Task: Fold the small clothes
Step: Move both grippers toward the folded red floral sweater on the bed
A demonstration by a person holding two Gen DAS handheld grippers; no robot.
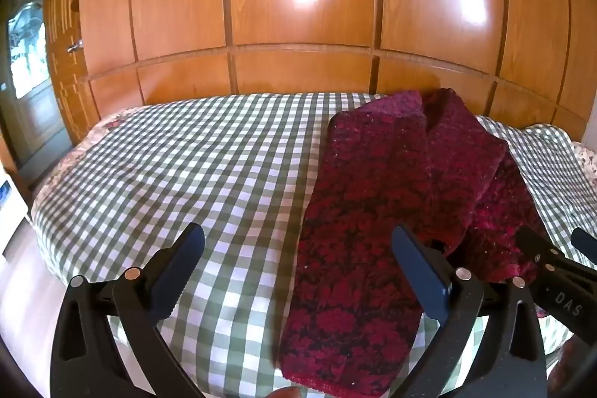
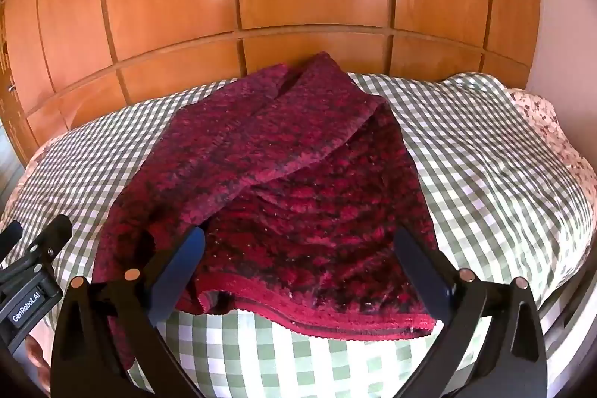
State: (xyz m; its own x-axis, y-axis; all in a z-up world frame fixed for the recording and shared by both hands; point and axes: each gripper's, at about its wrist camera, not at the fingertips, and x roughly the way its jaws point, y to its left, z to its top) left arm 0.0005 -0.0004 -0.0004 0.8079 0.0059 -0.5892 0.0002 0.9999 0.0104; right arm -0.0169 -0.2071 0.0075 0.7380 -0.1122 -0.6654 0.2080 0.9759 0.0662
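A dark red knitted sweater (image 1: 377, 211) lies on the green-and-white checked bed cover (image 1: 179, 174), its left side and a sleeve folded over the body. In the right wrist view the sweater (image 2: 283, 174) fills the middle, its red hem at the near edge. My left gripper (image 1: 298, 241) is open and empty, held just above the sweater's near left part. My right gripper (image 2: 300, 245) is open and empty, over the hem. Each gripper shows at the edge of the other's view: the right one (image 1: 552, 245) and the left one (image 2: 37, 230).
Wooden wardrobe doors (image 1: 298, 6) stand right behind the bed. A door with a glass pane (image 1: 26, 55) is at the far left. A flowered sheet (image 2: 541, 122) shows at the bed's right edge. Bare checked cover lies left of the sweater.
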